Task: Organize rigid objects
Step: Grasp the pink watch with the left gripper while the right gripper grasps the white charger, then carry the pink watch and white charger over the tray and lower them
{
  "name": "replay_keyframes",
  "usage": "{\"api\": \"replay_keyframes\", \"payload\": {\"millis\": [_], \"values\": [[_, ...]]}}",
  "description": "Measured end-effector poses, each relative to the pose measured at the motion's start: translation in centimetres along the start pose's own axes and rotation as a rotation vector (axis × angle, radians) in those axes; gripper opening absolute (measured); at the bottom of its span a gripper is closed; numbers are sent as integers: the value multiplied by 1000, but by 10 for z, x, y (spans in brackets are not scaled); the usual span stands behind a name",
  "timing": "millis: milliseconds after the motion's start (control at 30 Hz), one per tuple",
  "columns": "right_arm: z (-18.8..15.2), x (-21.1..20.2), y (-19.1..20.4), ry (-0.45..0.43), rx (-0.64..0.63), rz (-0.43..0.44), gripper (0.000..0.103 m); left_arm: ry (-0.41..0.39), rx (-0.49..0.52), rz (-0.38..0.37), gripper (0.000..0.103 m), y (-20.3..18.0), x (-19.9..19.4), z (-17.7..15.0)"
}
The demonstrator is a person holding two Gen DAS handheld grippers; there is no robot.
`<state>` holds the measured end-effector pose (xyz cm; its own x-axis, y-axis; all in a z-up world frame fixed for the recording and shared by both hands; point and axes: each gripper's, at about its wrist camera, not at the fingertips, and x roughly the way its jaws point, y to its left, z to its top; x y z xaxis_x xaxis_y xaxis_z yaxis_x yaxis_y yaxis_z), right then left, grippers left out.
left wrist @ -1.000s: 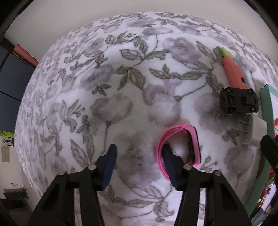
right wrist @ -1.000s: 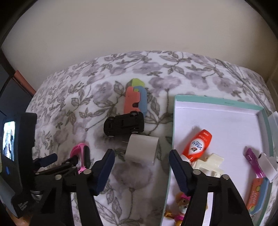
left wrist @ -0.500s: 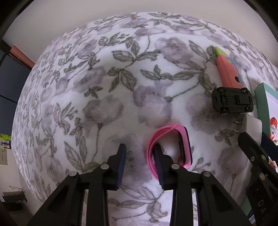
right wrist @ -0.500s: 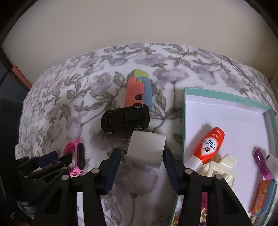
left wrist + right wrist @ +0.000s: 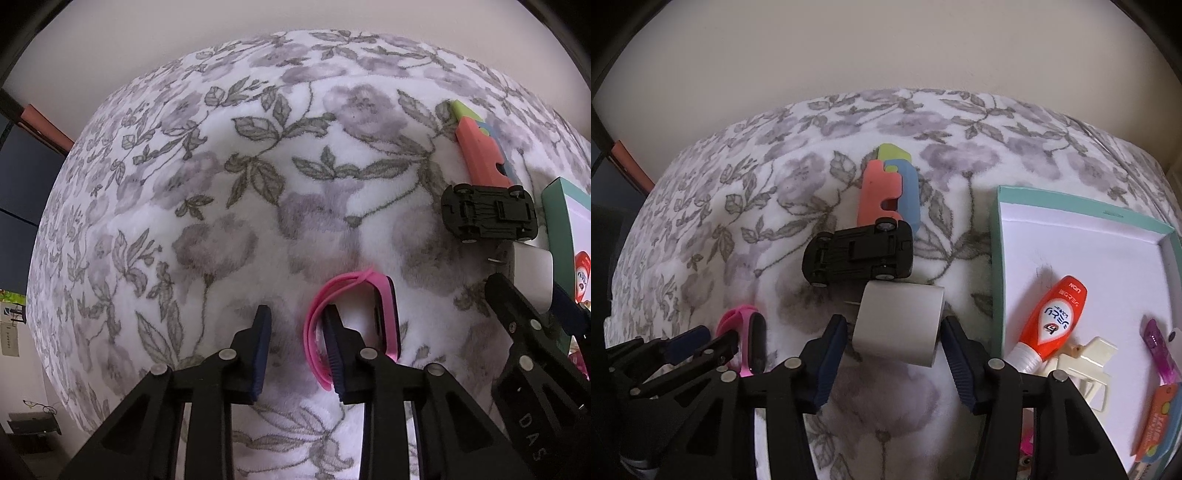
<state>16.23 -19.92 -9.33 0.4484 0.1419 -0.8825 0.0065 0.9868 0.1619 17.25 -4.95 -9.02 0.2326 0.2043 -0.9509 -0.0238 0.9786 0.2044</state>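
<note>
While the left gripper closes its jaws, one finger threaded inside the pink wristband lying on the floral blanket, the right gripper opens its jaws, straddling the white charger.

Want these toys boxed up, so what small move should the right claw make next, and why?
Probably close the right claw on the white plug block. Its jaws are opening, the block sits between the pads without visible contact, and the teal box lies just to its right.
</note>
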Motion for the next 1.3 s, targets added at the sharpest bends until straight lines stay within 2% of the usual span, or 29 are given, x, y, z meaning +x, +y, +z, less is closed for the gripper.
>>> {"api": "replay_keyframes", "payload": {"millis": [233, 333, 700, 800, 1300], "values": [[0, 2, 1, -4, -2, 2, 60, 0, -4, -4, 30, 2, 2, 1], [0, 2, 3, -4, -10, -2, 61, 0, -4, -22, 23, 2, 2, 1], [0, 4, 4, -10, -7, -8, 62, -3, 10, -12, 22, 0, 1, 0], [-1, 3, 3, -14, -8, -8, 61, 0, 12, -36, 12, -1, 1, 0], [2, -9, -4, -12, 16, 35, 60, -11, -11, -59, 7, 5, -12, 2]]}}
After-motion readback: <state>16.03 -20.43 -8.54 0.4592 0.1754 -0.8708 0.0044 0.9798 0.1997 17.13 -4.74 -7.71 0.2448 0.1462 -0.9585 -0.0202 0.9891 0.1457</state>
